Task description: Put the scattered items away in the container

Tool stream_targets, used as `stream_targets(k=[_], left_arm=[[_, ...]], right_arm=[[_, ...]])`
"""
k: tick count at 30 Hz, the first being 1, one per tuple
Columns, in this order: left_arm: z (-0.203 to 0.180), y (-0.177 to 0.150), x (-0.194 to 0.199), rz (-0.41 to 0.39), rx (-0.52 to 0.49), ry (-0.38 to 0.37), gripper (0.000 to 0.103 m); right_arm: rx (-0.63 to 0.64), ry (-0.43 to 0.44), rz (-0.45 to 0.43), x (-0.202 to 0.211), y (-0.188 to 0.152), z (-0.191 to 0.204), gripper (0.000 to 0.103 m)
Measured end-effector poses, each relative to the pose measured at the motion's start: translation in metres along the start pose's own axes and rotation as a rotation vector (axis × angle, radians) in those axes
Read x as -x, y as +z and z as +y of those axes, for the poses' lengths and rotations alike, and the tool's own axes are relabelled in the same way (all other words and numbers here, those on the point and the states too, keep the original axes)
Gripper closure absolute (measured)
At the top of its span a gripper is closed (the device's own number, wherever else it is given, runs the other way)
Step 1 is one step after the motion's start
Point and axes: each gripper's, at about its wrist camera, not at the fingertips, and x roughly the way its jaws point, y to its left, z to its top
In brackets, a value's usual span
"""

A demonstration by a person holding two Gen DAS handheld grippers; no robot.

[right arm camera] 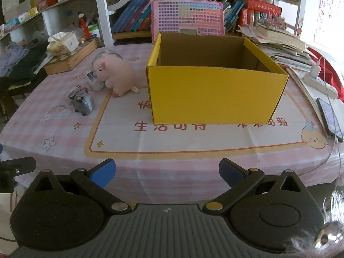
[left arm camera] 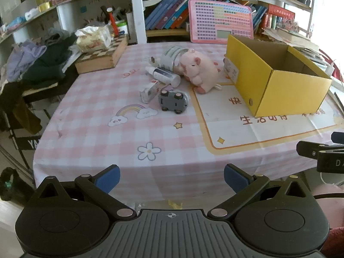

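A yellow cardboard box (left arm camera: 286,90) (right arm camera: 217,94) stands open-topped on the table, its inside bare as far as I see. Left of it lie a pink plush pig (left arm camera: 198,68) (right arm camera: 117,74), an overturned grey toy car (left arm camera: 173,101) (right arm camera: 82,103), a white bottle (left arm camera: 164,75), a grey-lidded jar (left arm camera: 172,57) and a small clear packet (left arm camera: 150,91). My left gripper (left arm camera: 172,178) hangs open at the table's near edge, well short of the toys. My right gripper (right arm camera: 167,172) is open too, in front of the box.
The table (left arm camera: 96,139) carries a pink checked cloth. A chessboard box (left arm camera: 101,57) with a tissue pack sits at the far left, clothes beside it. A pink keyboard toy (right arm camera: 187,19) leans on the bookshelf. A phone (right arm camera: 330,116), cable and power strip lie at the right.
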Motion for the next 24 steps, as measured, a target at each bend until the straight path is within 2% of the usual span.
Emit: stream_targets(k=[5, 10, 17, 24], left_arm=[[-0.011, 0.000, 0.003, 0.004, -0.054, -0.003, 0.000], [-0.012, -0.002, 0.005, 0.006, -0.058, -0.013, 0.000], [-0.021, -0.002, 0.006, 0.003, -0.096, -0.073, 0.000], [-0.021, 0.001, 0.006, -0.003, -0.106, -0.064, 0.000]], right_arm=[[0.004, 0.011, 0.000, 0.000, 0.000, 0.001, 0.000], [0.019, 0.013, 0.006, -0.001, -0.001, 0.004, 0.000], [0.025, 0.024, 0.015, -0.001, -0.002, 0.006, 0.000], [0.032, 0.022, 0.022, -0.002, 0.000, 0.010, 0.000]])
